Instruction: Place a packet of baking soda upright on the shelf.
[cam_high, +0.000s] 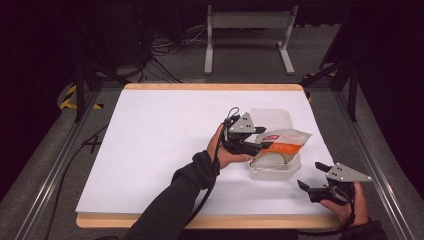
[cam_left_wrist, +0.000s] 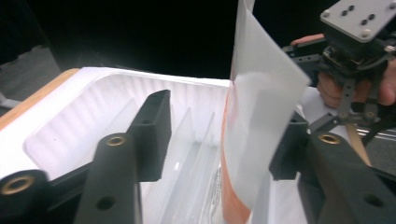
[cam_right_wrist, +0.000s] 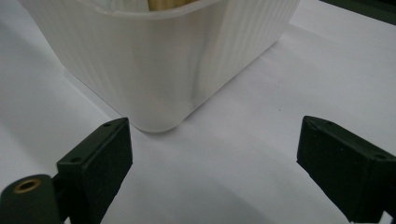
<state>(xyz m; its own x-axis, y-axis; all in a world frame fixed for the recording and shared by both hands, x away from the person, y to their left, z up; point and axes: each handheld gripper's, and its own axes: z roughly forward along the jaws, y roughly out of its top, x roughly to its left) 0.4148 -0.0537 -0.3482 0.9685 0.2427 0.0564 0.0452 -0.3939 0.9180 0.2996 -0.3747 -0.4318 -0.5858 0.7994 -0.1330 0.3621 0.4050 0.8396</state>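
Observation:
A translucent white ribbed container (cam_high: 274, 173) stands on the white table right of centre. A white and orange pouch (cam_high: 288, 141) stands up out of it, leaning right. My left gripper (cam_high: 264, 138) hovers over the container's left side with its jaws apart. In the left gripper view the pouch (cam_left_wrist: 261, 116) hangs between the jaws of the left gripper (cam_left_wrist: 226, 112), close against the right one and clear of the left one. My right gripper (cam_high: 311, 175) is open near the front right edge and holds nothing. In the right gripper view, the right gripper (cam_right_wrist: 217, 140) faces a corner of the container (cam_right_wrist: 154, 60).
A second clear plastic piece (cam_high: 272, 117) lies just behind the container. Clear dividers (cam_left_wrist: 187, 140) stand inside the container. The white sheet (cam_high: 160, 150) covers a wooden tabletop. Metal rails run along both sides, with cables and a stand on the floor beyond.

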